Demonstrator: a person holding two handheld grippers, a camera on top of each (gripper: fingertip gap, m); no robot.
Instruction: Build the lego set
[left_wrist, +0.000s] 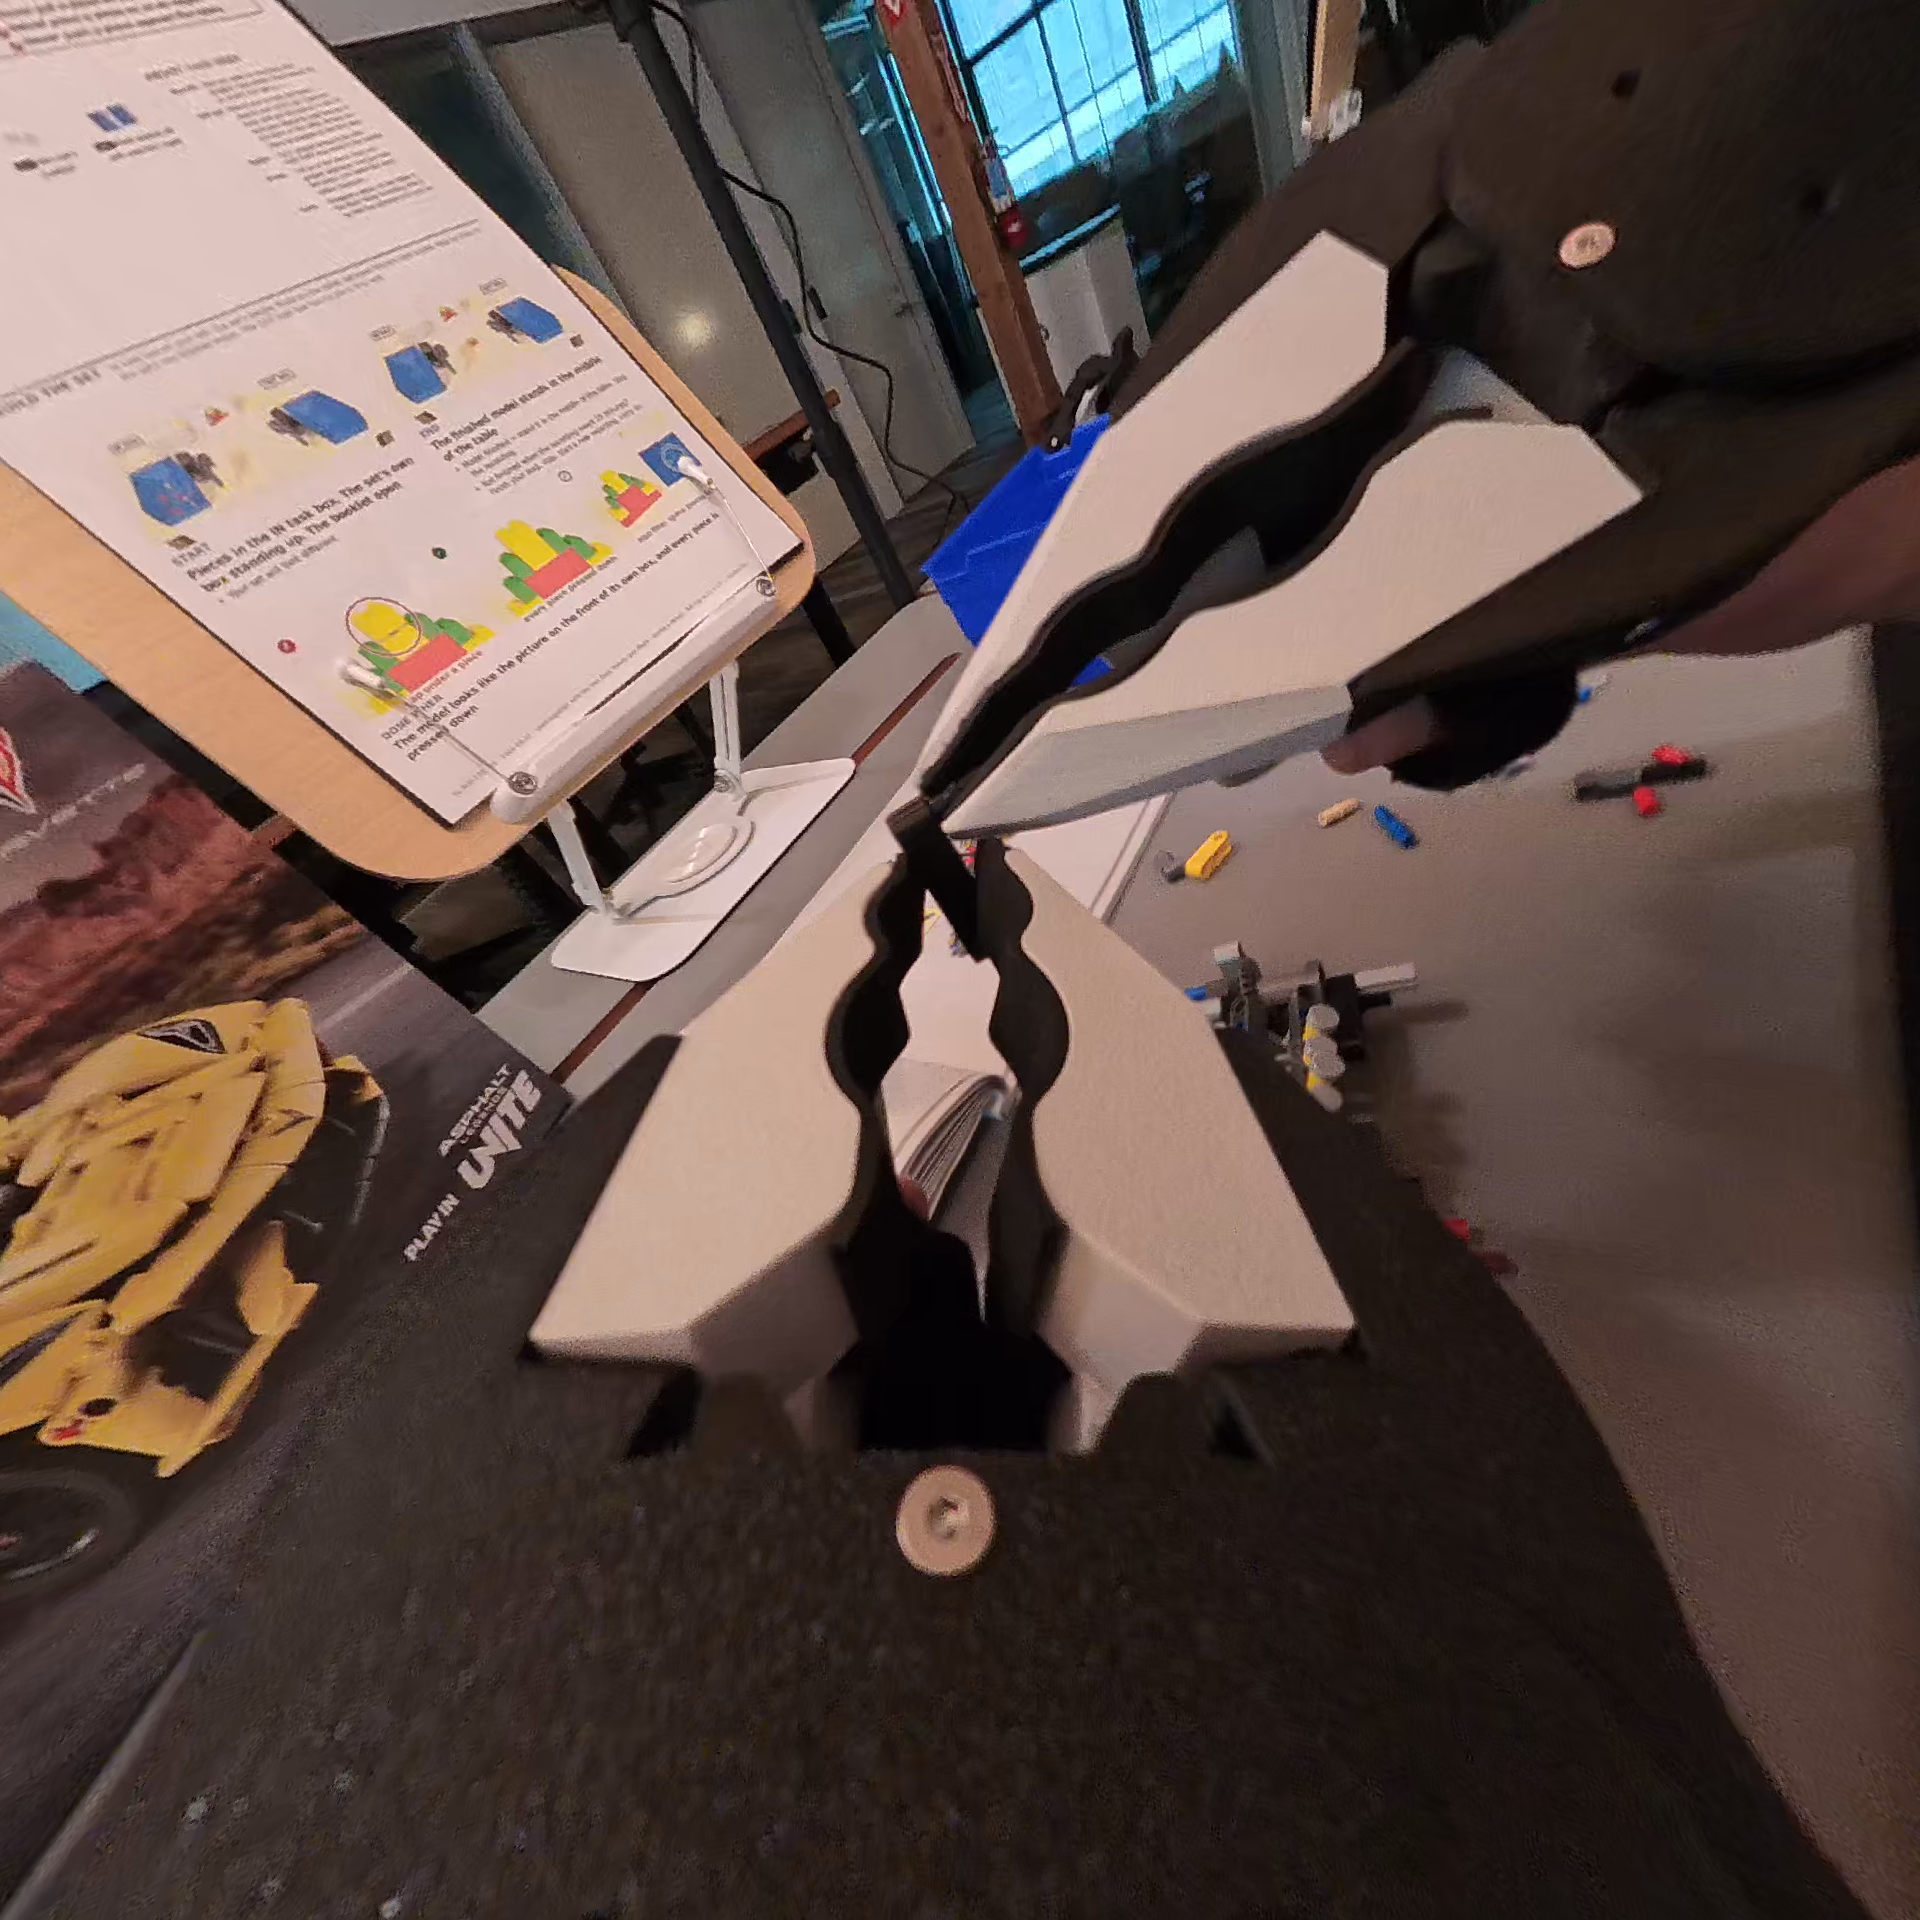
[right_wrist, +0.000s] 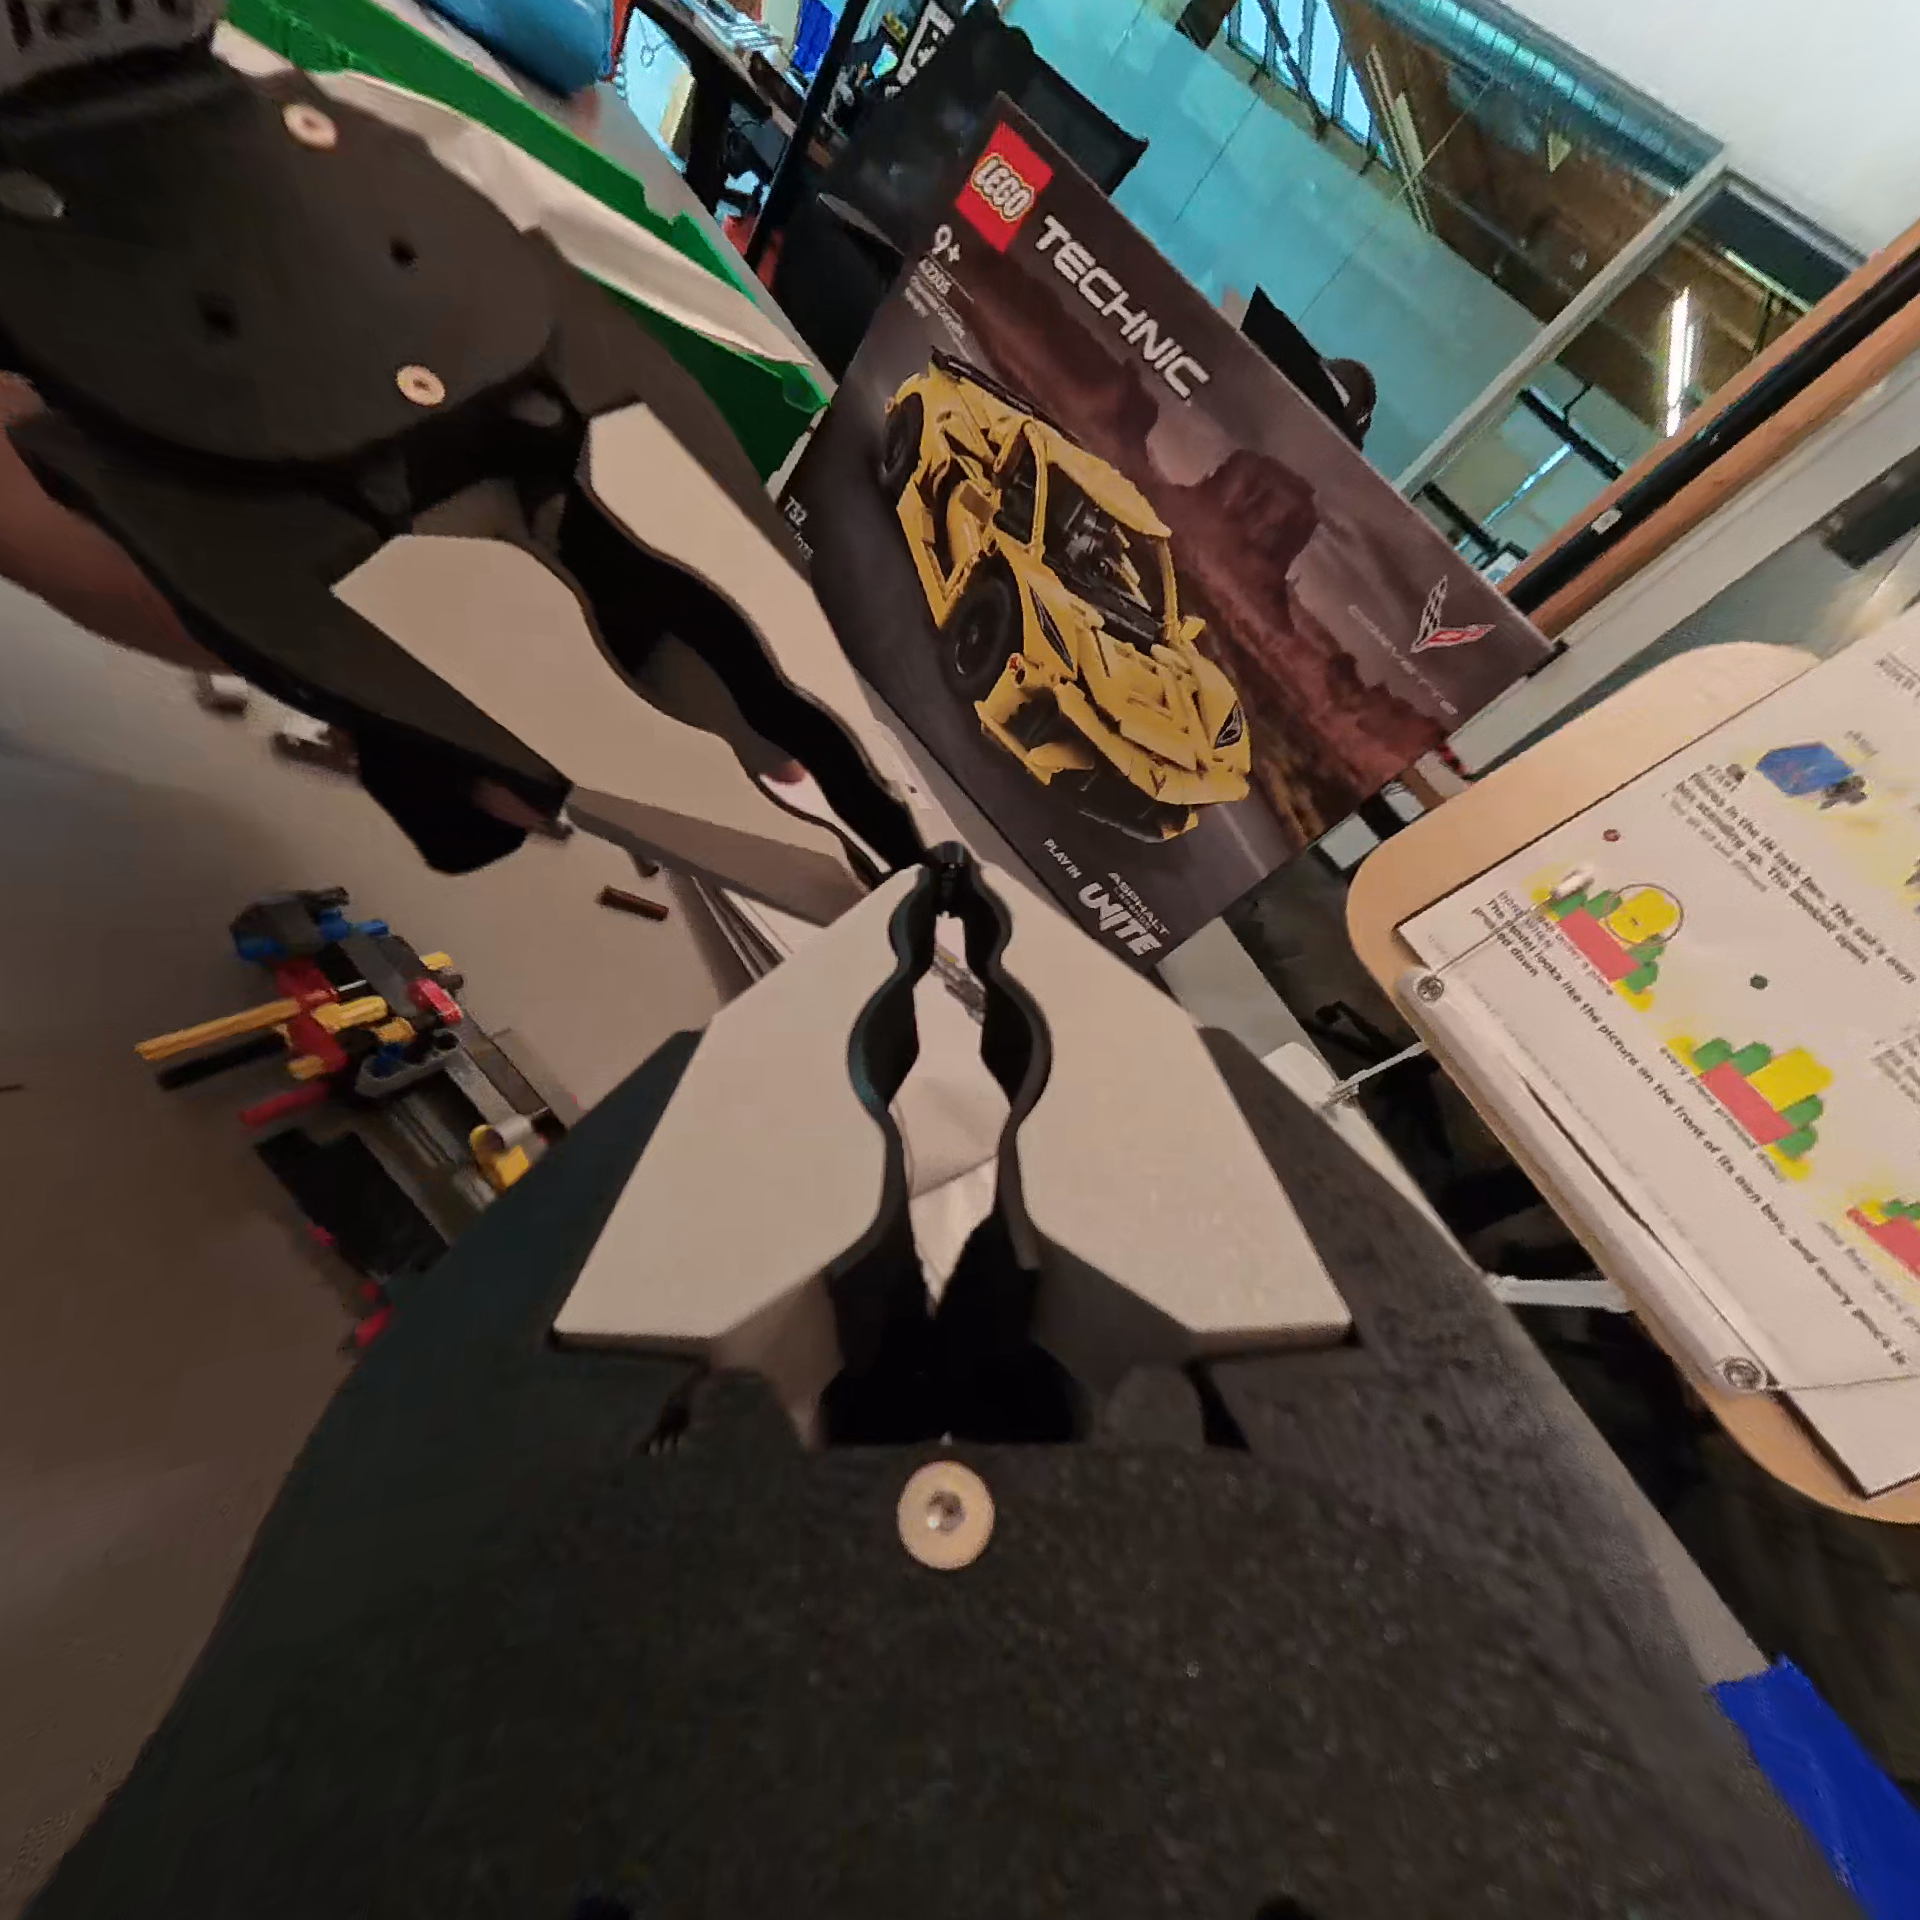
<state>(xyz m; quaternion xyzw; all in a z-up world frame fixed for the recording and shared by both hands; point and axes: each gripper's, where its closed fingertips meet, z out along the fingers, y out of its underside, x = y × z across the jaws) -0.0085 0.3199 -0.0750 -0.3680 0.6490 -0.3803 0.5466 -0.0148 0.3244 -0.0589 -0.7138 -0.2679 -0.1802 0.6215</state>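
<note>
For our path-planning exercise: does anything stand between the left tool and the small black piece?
Nothing visible does. The left tool grips the small black piece at its tips; the right tool appears to pinch its other end.

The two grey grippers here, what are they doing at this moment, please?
A person holds the left grey-fingered gripper and the right grey-fingered gripper tip to tip above the grey table. Both are closed on one small black Lego piece between them. The half-built multicoloured Lego assembly lies on the table, loose pieces beside it. The Lego box with the yellow car picture stands behind.
</note>
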